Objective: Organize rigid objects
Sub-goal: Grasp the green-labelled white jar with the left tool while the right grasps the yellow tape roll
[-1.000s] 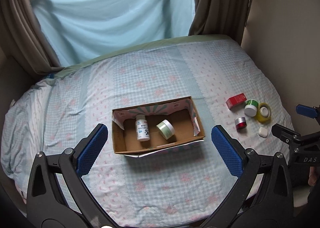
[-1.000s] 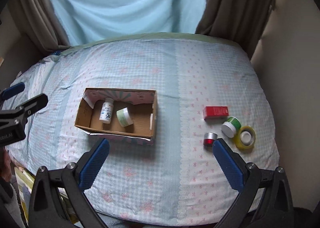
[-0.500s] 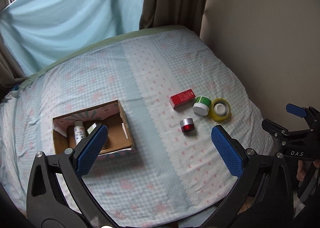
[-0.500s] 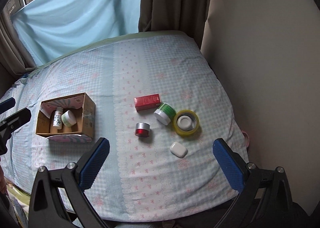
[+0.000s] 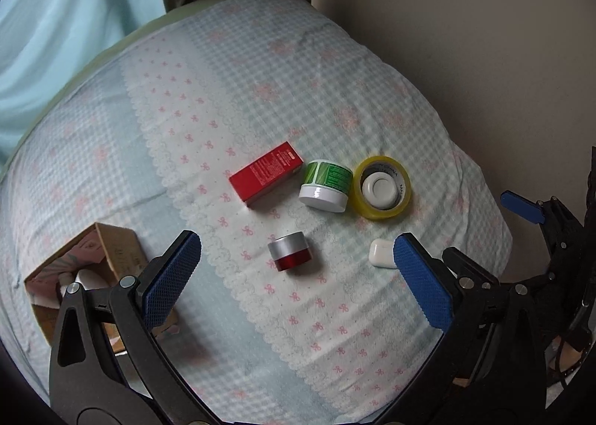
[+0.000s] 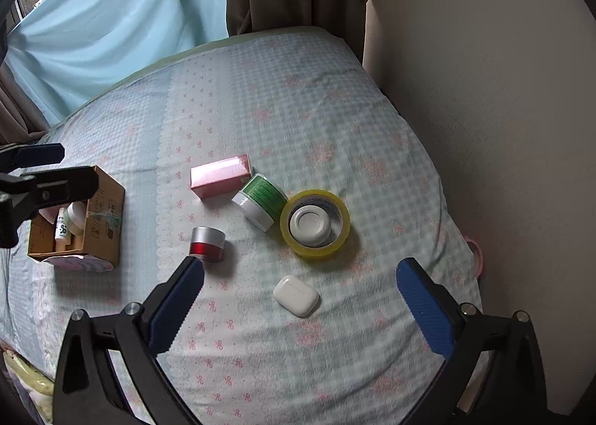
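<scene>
one bed (image 6: pixel 335 115) carries one cardboard box (image 6: pixel 106 216) at its left and five loose things: one yellow tape roll (image 6: pixel 316 223), one red carton (image 5: pixel 265 174), one green-labelled jar (image 5: pixel 326 185), one silver-and-red jar (image 5: pixel 290 251) and one white earbud case (image 6: pixel 297 294) (labels too small to read). your left gripper (image 5: pixel 294 276) gapes wide around the silver-and-red jar; your right gripper (image 6: pixel 298 307), equally wide, brackets the case.

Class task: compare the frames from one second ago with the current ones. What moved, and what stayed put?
Both open grippers, left gripper and right gripper, swung right, from over the cardboard box to the loose items, nearing the red jar and white case. Nothing was grasped or released. Box contents, red carton, green jar and tape roll stayed put.
</scene>
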Tool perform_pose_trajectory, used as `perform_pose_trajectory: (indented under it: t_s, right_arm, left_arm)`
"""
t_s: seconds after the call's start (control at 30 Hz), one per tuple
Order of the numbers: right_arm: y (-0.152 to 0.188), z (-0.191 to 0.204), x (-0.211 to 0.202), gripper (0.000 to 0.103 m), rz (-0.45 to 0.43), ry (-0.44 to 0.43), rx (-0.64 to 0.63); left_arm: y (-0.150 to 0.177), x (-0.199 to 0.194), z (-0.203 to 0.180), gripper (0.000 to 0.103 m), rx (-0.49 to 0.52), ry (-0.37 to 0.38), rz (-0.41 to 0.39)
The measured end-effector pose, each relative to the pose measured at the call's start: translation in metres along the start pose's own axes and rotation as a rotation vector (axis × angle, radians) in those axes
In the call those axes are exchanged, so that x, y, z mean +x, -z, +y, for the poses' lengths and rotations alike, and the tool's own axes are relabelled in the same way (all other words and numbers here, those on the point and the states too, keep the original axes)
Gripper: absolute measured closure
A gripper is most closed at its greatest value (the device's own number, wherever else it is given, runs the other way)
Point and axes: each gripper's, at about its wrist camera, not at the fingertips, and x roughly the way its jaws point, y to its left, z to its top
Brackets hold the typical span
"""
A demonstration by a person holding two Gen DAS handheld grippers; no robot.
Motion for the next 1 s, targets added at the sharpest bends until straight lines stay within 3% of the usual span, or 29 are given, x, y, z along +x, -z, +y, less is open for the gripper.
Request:
perform_pose_trajectory:
  t_s: [0.23,0.47,1.0]
  right_arm:
    - [0.004,-0.019,0.075,0.0,0.05,-0.017,0.001]
    - [0.012,-0.03,0.131,0.0,0.087,-0.027,0.016]
    - [0.016,-0.024,0.193,0.0,0.064,-0.059,-0.068]
  left_arm:
    - [-0.023,0.094,-0.014,0.0,0.048,0.014,0.109]
    - [-0.03,0.16,-0.025,0.0,0.092,0.021,0.185]
    - [-0.027,0.234,-0.028,0.003,0.114,0.046,0.256]
